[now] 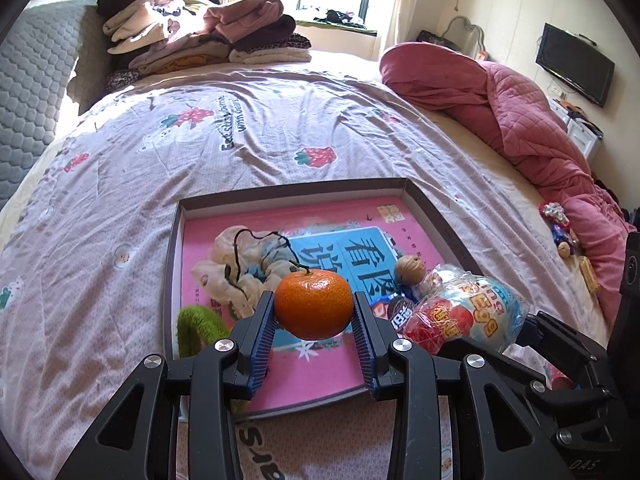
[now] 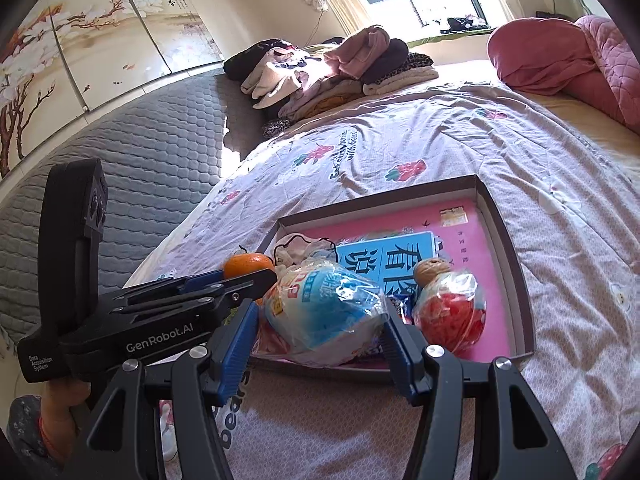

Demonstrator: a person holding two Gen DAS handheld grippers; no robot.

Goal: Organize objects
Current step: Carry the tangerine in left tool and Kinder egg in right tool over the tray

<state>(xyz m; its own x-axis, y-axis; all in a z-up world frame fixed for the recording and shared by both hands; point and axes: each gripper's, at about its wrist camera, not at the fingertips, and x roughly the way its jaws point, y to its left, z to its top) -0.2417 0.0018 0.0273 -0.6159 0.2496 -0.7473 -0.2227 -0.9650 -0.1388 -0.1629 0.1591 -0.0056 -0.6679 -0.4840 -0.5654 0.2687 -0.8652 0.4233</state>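
Plainly, left gripper pinches a tangerine above the shallow box on the bed. Right gripper clamps a plastic-wrapped snack bag, which hides the box's near contents; print on the wrapper is unreadable. A walnut shows behind.
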